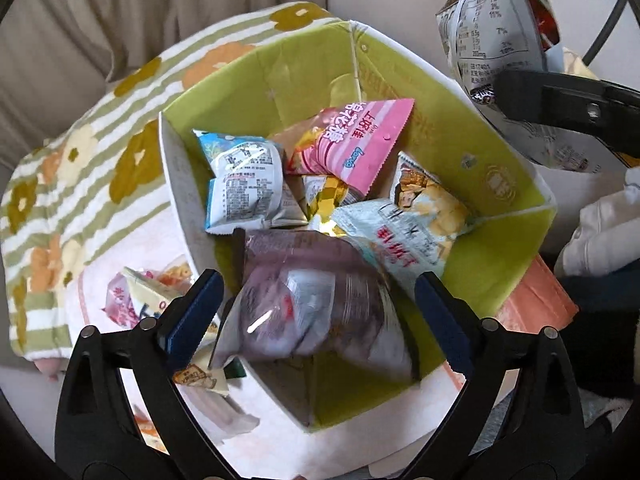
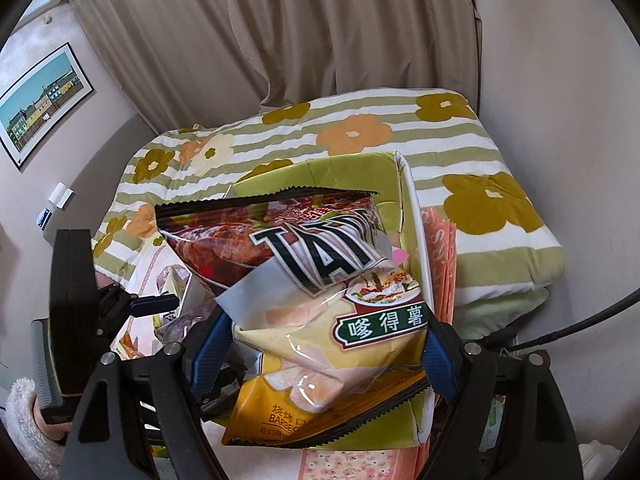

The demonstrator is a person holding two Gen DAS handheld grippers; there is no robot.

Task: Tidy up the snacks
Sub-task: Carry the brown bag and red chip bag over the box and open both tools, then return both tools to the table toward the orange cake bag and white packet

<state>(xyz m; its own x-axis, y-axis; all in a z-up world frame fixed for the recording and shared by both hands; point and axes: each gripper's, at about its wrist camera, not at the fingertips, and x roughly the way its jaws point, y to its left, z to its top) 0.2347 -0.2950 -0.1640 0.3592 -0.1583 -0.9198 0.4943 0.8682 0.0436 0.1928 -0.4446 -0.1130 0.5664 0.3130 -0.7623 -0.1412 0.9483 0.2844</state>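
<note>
An open box (image 1: 504, 184) with a lime-green lining holds several snack packets, among them a pink one (image 1: 360, 140) and a blue-and-white one (image 1: 244, 184). My left gripper (image 1: 318, 288) hangs over its near corner with jaws wide apart. A blurred purple packet (image 1: 316, 304) lies between them, clear of both pads. My right gripper (image 2: 324, 356) is shut on a large barbecue chips bag (image 2: 320, 272), held above the box's white rim (image 2: 412, 200). In the left wrist view that chips bag (image 1: 496, 36) shows at the top right.
The box stands on a pink cloth beside a folded flower-striped blanket (image 2: 460, 152), with curtains behind. Loose packets (image 1: 140, 300) lie left of the box, and an orange pack (image 1: 536, 300) leans against its right side. A fluffy white sleeve (image 2: 24, 420) holds the left gripper.
</note>
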